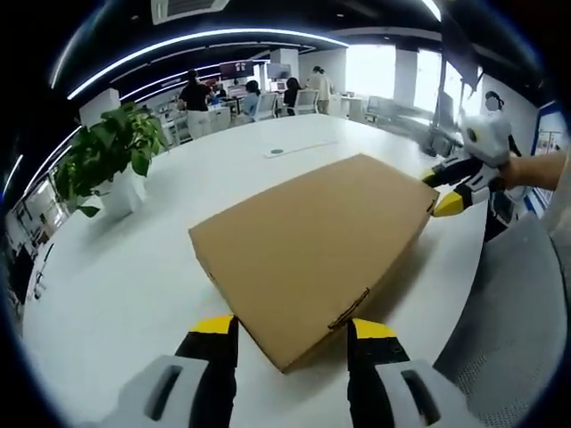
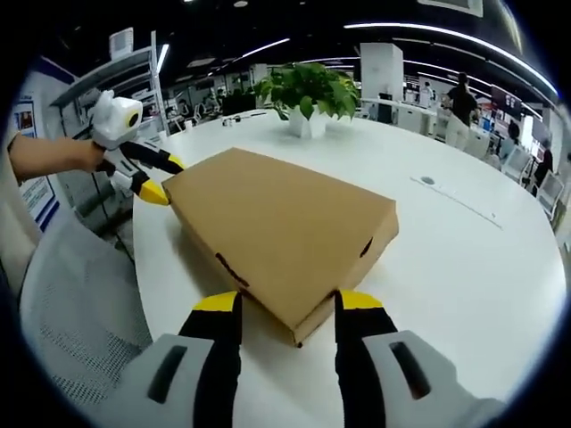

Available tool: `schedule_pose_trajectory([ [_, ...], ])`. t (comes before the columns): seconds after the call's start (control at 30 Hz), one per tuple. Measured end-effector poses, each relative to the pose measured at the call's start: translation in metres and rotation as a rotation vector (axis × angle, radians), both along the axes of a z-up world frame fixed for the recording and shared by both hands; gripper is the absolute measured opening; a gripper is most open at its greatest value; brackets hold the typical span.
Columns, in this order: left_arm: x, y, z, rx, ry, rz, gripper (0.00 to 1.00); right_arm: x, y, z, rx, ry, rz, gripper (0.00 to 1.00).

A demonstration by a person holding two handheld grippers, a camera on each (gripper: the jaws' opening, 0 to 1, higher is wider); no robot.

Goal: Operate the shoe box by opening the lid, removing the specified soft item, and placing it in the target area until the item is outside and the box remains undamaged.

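The jaws of the left gripper (image 1: 290, 343) stood apart, one on each side of the near corner of the shoe box (image 1: 321, 241); whether their tips touched the cardboard could not be told. The jaws of the right gripper (image 2: 287, 323) were likewise spread, straddling the opposite corner of the shoe box (image 2: 281, 227), and gripped nothing.

In the left gripper view, left to right from the box: the potted plant (image 1: 114, 160) stood well apart from the box on its left, the box lay flat on the white worktop (image 1: 116, 276), and the right gripper (image 1: 443, 189) sat at the box's far right corner, tips touching or just beside it.

In the right gripper view, left to right from the box: the left gripper (image 2: 161, 178) sat at the box's far left corner, a grey chair (image 2: 76, 294) stood beside the worktop (image 2: 464, 267) on the box's left, and the potted plant (image 2: 308, 94) stood beyond the box, well apart.

Task status: the lid was closed and lay flush on the box. The soft item was not visible and was presumably inside. No dents or tears were visible on the cardboard. No step appeared complete. Remaining, as judged: raise the lid, extract the soft item, and set it in the target area, which could not be identified.
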State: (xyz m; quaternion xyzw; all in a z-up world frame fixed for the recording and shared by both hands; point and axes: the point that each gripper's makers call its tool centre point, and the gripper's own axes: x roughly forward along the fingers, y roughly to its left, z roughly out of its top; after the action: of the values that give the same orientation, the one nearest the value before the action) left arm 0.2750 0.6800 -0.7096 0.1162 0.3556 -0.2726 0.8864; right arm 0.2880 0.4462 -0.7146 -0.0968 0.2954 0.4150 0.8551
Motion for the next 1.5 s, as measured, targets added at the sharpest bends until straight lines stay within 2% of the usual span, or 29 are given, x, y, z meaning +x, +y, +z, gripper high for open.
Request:
schedule_pose_trajectory([
  [0.27,-0.013,0.013,-0.001,-0.025,0.017,0.0,0.47,-0.017,0.009,0.0,0.007,0.008,0.001,0.36],
  [0.8,-0.036,0.03,0.004,-0.008,0.036,-0.014,0.47,-0.039,0.033,0.0,0.004,0.009,0.043,0.34],
  [1.5,-0.036,0.032,0.007,0.004,0.059,-0.027,0.48,-0.044,0.034,0.007,0.04,0.011,0.01,0.35],
])
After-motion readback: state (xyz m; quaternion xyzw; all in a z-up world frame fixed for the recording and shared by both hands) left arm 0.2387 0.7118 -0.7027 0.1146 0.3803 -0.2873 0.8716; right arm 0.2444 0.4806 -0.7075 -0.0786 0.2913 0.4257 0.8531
